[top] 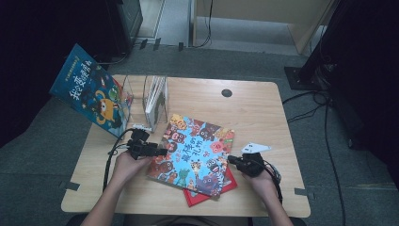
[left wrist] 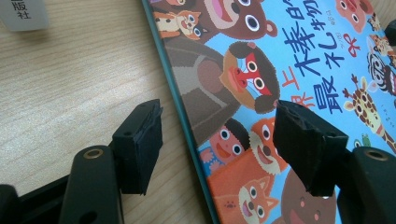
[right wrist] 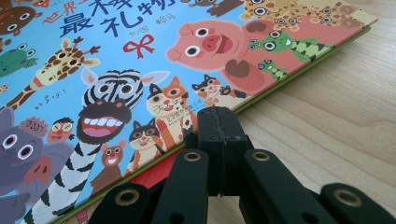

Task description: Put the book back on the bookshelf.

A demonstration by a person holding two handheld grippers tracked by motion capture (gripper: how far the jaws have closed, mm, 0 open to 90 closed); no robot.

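Wood-grain table (top: 263,108) carries the items in front of you. A blue picture book (top: 196,153) with cartoon animals on its cover lies flat near the middle, resting on a red book (top: 226,187) whose corner shows beneath its near edge. Your left gripper (top: 162,151) sits at the blue picture book's left edge; in the left gripper view its jaws stand wide apart, one pad over bare wood, the other over the cover, gripping nothing. Your right gripper (top: 230,160) sits at the book's right edge; in the right gripper view its jaws are pressed together, with the tips at the book's edge, and you cannot tell whether they pinch anything. A clear book stand (top: 150,101) holds upright books behind your left gripper. A second blue book (top: 91,89) leans at the table's far left corner.
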